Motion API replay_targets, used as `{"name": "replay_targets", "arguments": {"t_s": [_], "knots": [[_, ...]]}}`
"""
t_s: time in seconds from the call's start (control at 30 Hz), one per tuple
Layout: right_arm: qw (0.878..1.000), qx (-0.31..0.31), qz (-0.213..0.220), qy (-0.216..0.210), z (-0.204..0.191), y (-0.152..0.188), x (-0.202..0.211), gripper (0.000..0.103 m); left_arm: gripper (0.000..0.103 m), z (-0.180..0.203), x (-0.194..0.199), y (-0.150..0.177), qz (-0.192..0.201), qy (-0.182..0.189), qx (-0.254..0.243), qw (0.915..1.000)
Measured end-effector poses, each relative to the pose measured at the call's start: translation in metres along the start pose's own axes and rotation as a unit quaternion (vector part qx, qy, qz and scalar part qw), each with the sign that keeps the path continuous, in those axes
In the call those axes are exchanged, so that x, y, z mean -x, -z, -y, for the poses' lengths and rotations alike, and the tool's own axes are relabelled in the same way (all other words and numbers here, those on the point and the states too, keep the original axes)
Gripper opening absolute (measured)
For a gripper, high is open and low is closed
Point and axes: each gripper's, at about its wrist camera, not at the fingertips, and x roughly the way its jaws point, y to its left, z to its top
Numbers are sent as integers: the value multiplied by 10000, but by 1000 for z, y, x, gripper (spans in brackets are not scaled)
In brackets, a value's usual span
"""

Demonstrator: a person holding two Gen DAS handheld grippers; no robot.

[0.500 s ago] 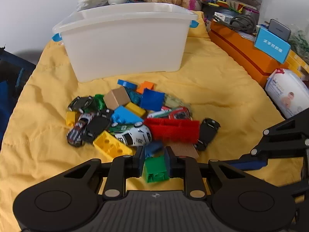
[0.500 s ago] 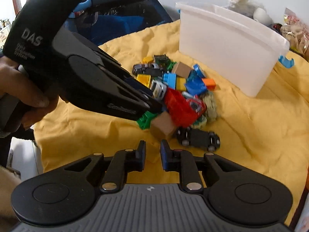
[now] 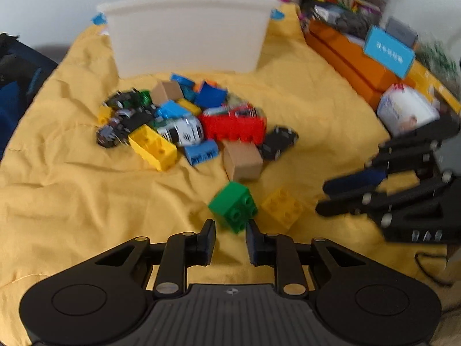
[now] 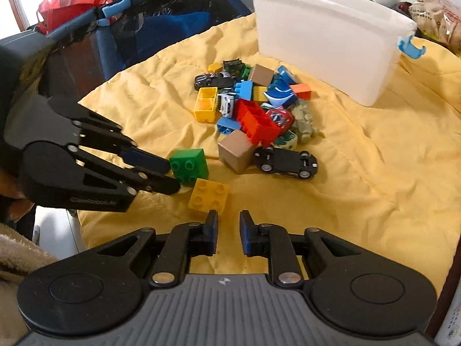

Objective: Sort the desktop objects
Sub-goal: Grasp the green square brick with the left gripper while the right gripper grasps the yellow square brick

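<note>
A pile of toy bricks and cars (image 3: 184, 121) lies on the yellow cloth in front of the white bin (image 3: 187, 31). A green brick (image 3: 234, 206) sits apart from the pile, next to a small yellow brick (image 3: 281, 209). My left gripper (image 3: 230, 240) is open just behind the green brick, which lies free on the cloth. In the right wrist view the left fingers (image 4: 155, 173) are beside the green brick (image 4: 188, 166). My right gripper (image 4: 227, 232) is open and empty, just behind the yellow brick (image 4: 209, 194).
A tan cube (image 4: 233, 151) and an upturned black car (image 4: 285, 163) lie at the pile's near edge. An orange box (image 3: 354, 57) and a white pack (image 3: 406, 109) stand to the right. A dark blue bag (image 4: 161, 20) sits off the cloth's left side.
My left gripper has opened and pulled back, leaving the green brick on the cloth near the yellow brick, away from the pile. The right gripper has opened a little wider.
</note>
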Motion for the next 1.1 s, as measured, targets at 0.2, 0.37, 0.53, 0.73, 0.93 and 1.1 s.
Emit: {"name": "replay_targets", "arguments": {"t_s": [0.2, 0.37, 0.53, 0.73, 0.93, 1.1], "knots": [[10000, 49, -18, -77, -3, -3, -5, 37, 40, -1, -4, -11, -5, 27, 455, 9990], [9996, 219, 32, -164, -12, -10, -19, 55, 40, -3, -18, -16, -107, -123, 541, 9984], [9992, 403, -46, 5, -17, -9, -33, 37, 41, -15, -22, -32, -62, -231, 679, 9974], [9978, 498, 66, 433, -5, 0, -10, 37, 43, -5, -13, -32, -93, -116, 870, 9961], [9991, 91, -67, 405, 9, 5, -17, 39, 48, 5, -28, -32, -148, -562, 961, 9937], [9990, 92, 46, 438, 7, 7, -16, 39, 45, 8, -31, -29, -91, -712, 653, 9953]]}}
